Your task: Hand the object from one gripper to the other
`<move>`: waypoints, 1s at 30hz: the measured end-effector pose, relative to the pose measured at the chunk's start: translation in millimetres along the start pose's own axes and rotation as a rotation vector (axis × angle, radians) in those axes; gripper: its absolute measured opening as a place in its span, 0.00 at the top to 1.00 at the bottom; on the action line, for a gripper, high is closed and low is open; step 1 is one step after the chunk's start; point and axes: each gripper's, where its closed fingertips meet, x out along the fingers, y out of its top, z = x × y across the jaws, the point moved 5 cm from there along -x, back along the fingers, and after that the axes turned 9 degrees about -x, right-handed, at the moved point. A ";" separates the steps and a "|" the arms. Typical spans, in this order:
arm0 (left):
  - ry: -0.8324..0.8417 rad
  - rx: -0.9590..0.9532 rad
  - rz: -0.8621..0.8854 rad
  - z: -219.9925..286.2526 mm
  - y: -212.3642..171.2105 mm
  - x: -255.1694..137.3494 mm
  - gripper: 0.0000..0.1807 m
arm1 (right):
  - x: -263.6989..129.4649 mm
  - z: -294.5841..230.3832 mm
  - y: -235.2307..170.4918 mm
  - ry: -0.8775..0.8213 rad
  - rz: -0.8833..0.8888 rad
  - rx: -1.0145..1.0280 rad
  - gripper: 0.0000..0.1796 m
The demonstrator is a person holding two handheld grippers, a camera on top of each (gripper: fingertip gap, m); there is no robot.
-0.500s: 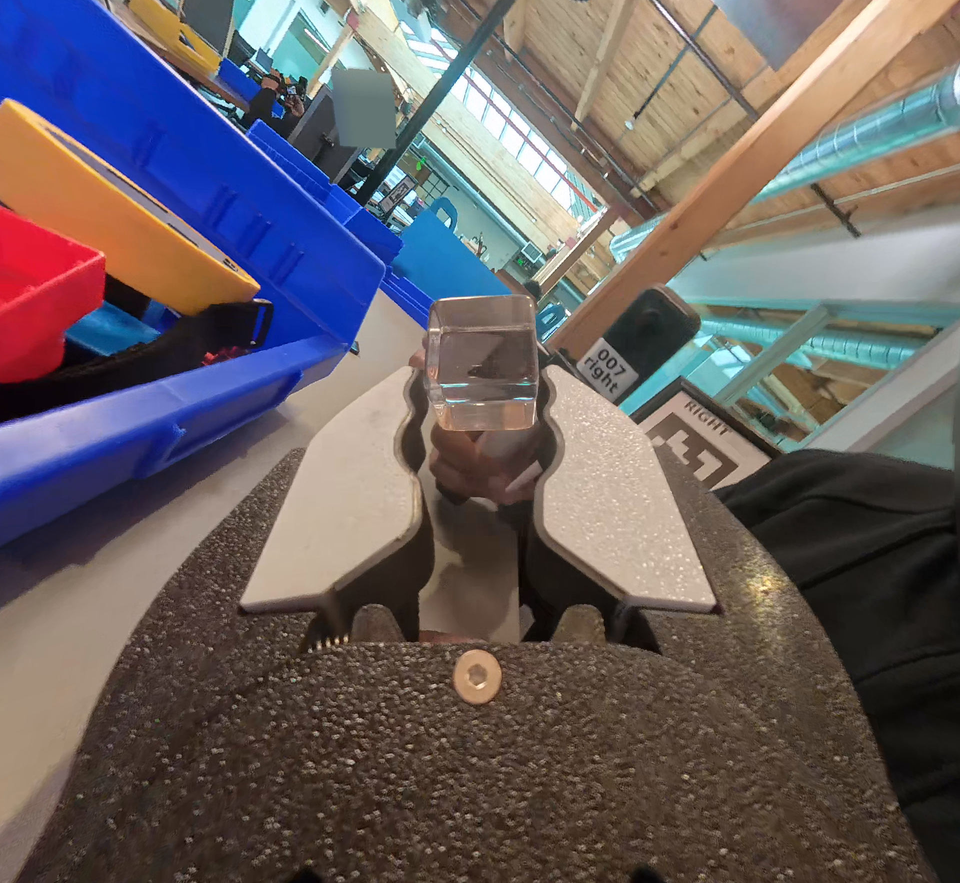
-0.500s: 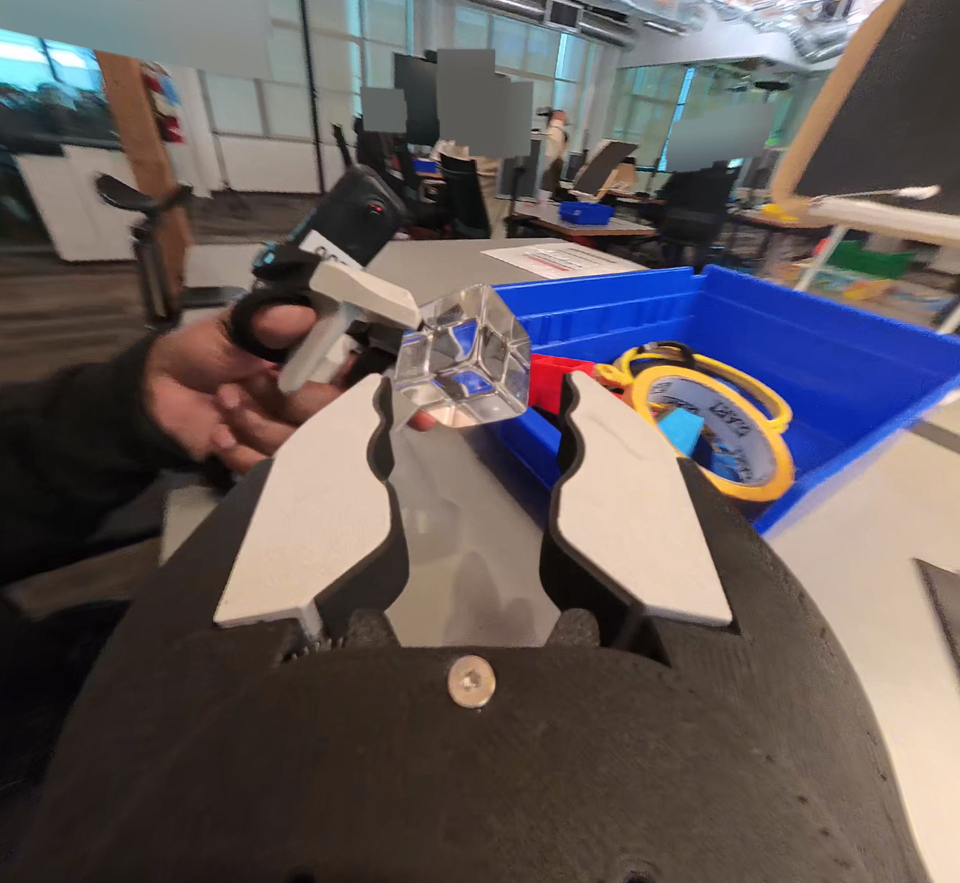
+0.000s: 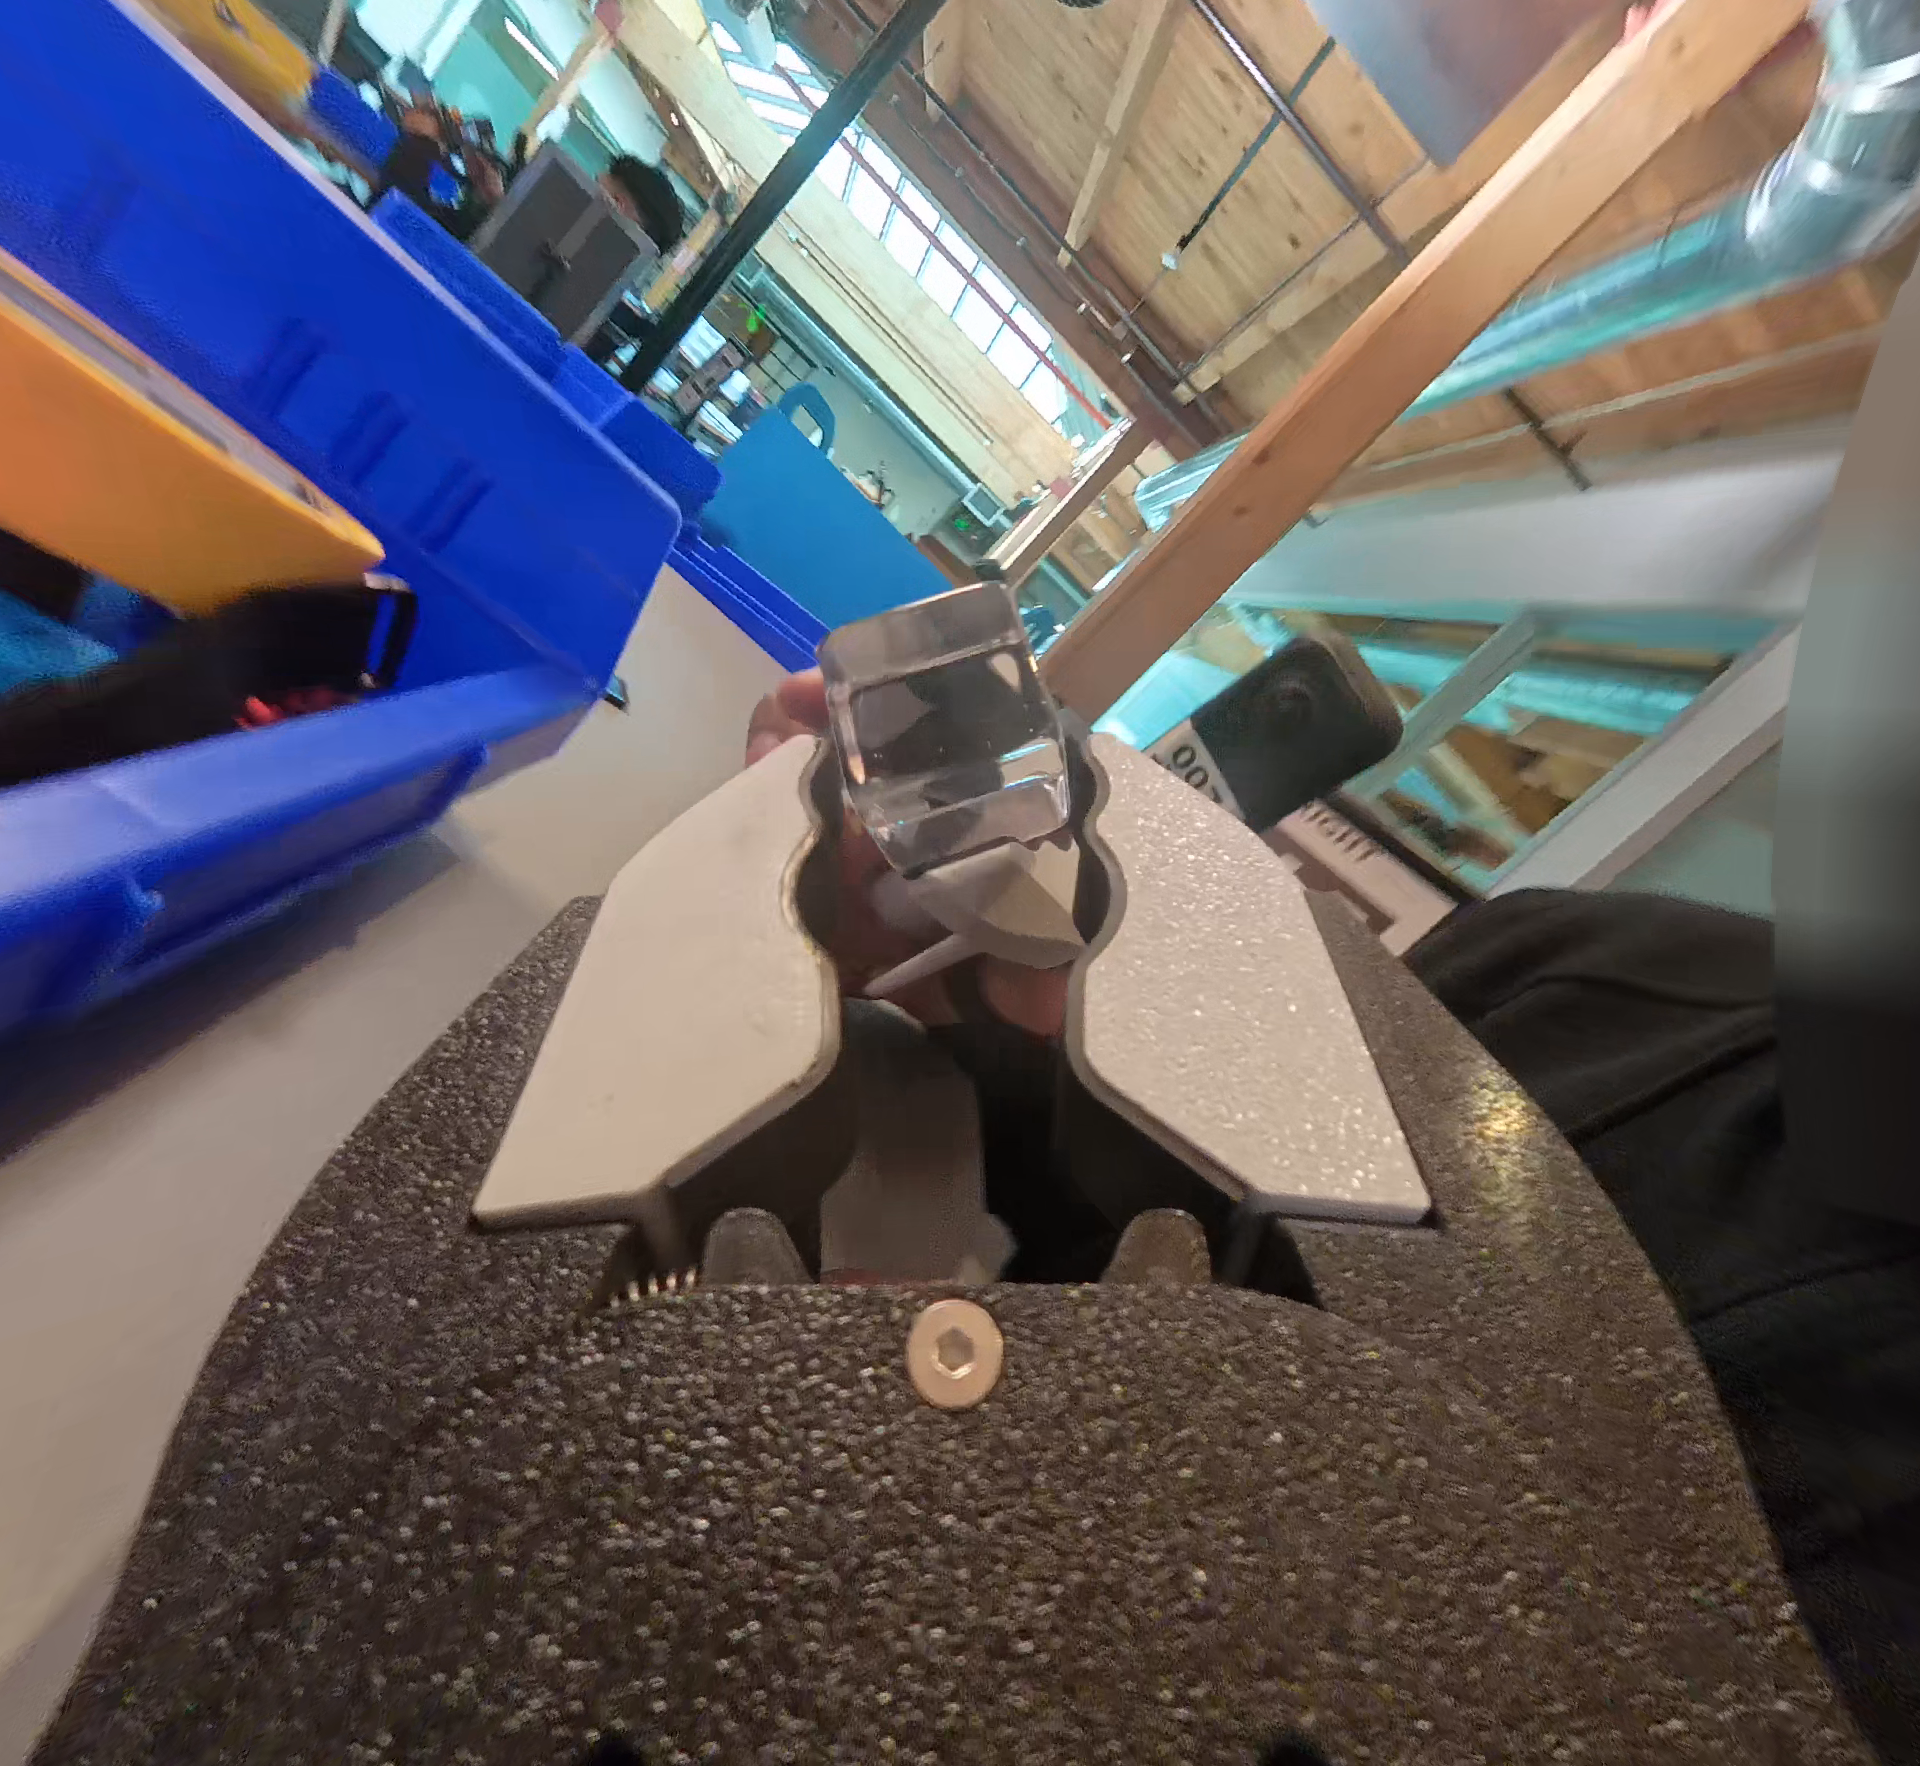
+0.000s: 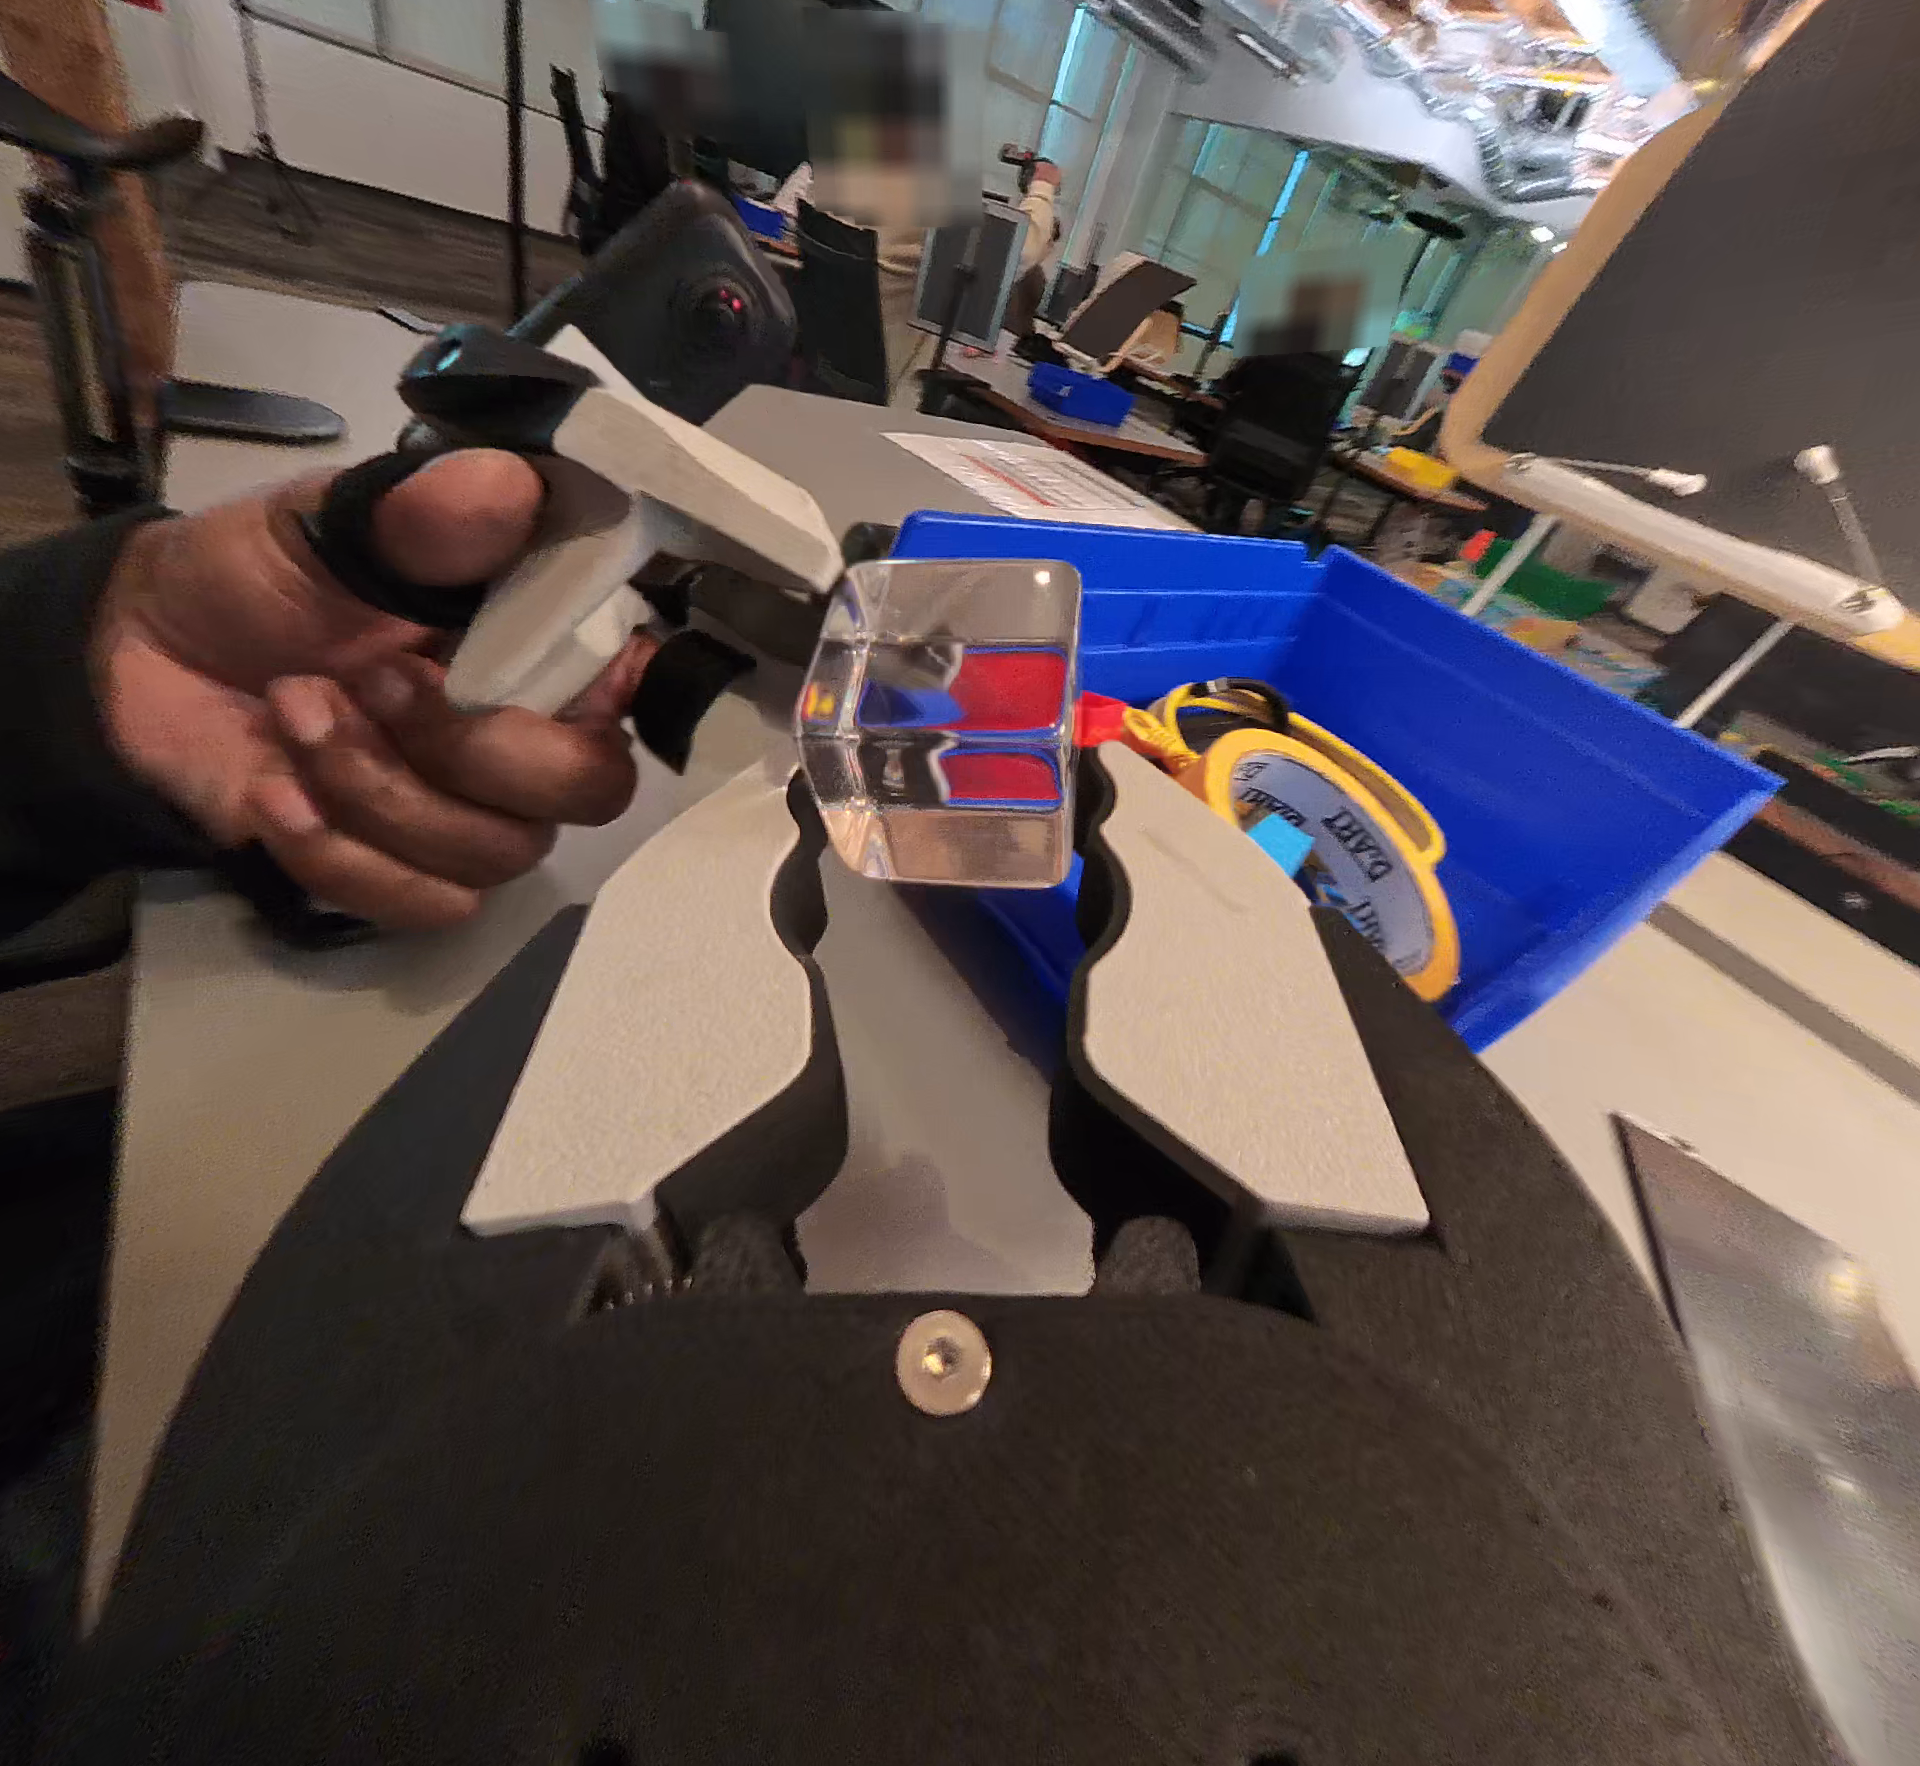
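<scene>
Left wrist view: left gripper (image 3: 945, 766) tilted upward toward a timber ceiling, tips closed against two opposite sides of a clear cube (image 3: 940, 729), cube sitting right at the tips and held clear of the grey table (image 3: 312, 1041). Just under the cube, touching its lower edge, a grey finger of the right gripper (image 3: 992, 885), with a black camera (image 3: 1299, 719) on that tool off to the right and a dark sleeve (image 3: 1610, 1041) below it. To the left, resting on the table, a blue bin (image 3: 312, 386) with a yellow item (image 3: 156, 490) and something black inside. Right wrist view: right gripper (image 4: 940, 791) pressed on both flanks of the same clear cube (image 4: 940, 729), one tip at each side, no gap to be seen on either. At the cube's upper left corner, touching it, the tip of a grey finger of the left gripper (image 4: 810, 563), tool seen side-on and held by a hand (image 4: 343, 677). So, gripped by both tools at once, cube in mid-air between them, above the table's edge. Behind and right of the cube, a blue bin (image 4: 1507, 729) holding a yellow tape roll (image 4: 1340, 843) and a red piece showing through the clear faces.
</scene>
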 end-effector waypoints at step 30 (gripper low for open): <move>-0.052 0.672 -0.391 36.4 -40.5 -17.2 0.69 | -21.5 -48.9 14.9 0.747 0.076 0.351 0.75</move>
